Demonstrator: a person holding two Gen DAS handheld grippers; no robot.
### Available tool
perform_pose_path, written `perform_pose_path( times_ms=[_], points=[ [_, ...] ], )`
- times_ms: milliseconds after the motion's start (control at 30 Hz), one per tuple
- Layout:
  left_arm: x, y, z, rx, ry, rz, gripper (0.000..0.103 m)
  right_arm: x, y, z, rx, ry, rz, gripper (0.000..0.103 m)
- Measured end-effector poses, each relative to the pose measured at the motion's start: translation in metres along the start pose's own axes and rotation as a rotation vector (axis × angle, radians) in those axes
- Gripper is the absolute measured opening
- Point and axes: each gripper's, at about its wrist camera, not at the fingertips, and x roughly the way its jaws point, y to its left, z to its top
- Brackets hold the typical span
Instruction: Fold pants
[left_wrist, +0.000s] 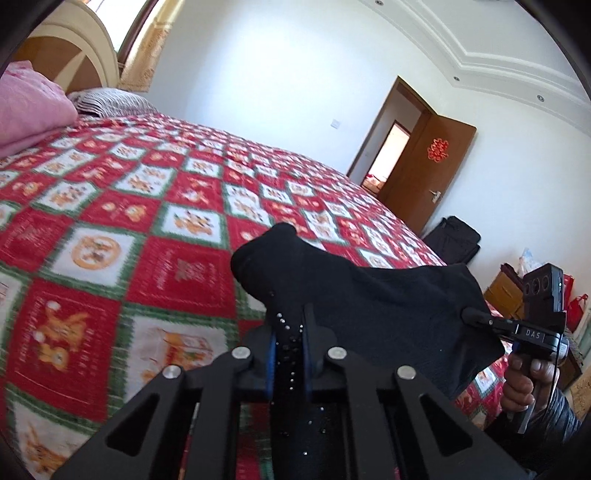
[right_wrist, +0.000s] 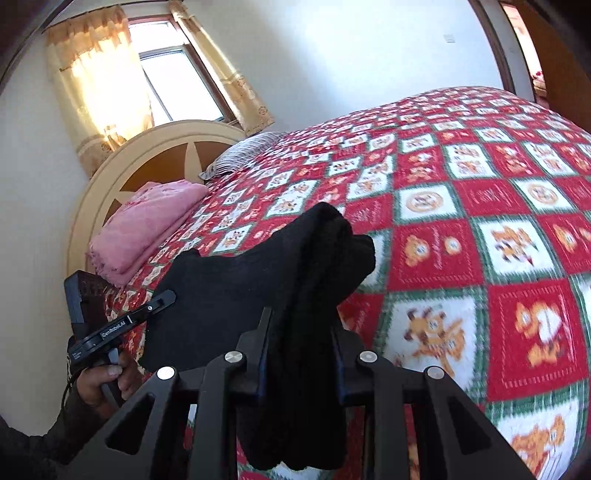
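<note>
Fingers (left_wrist: 308, 317) on pants (left_wrist: 369, 295) above bedspread (left_wrist: 147, 206)

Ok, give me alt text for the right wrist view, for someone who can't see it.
The right hand-held gripper is shut on bunched black pants, held above a red patterned bedspread. At left the left hand-held gripper grips the same pants; a pink folded blanket lies near the headboard.

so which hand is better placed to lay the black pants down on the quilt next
Probably the right. The right gripper clamps a thick bunched part of the black fabric pants, with open red checked quilt straight ahead. The left gripper pinches only a thin edge, so it could follow.
</note>
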Motion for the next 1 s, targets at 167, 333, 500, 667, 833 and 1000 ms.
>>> perform_pose_path(
  times_ms=[167,333,500,667,833,1000],
  points=[
    [-0.016,0.019,0.013,-0.007,-0.052,0.087,0.011,0.035,0.022,0.031,-0.046,0.029,0.044,0.027],
    [-0.025,0.048,0.019,-0.055,-0.086,0.183,0.011,0.083,0.047,0.056,-0.093,0.070,0.093,0.027],
    [-0.031,0.067,0.020,-0.057,-0.108,0.261,0.011,0.129,0.064,0.062,-0.119,0.111,0.117,0.027],
    [-0.034,0.087,0.019,-0.096,-0.114,0.291,0.011,0.159,0.077,0.062,-0.142,0.116,0.140,0.027],
    [-0.019,0.104,0.008,-0.142,-0.047,0.315,0.012,0.181,0.074,0.062,-0.128,0.149,0.120,0.027],
    [-0.017,0.106,0.004,-0.146,-0.038,0.325,0.018,0.192,0.067,0.058,-0.115,0.184,0.100,0.027]
  ],
)
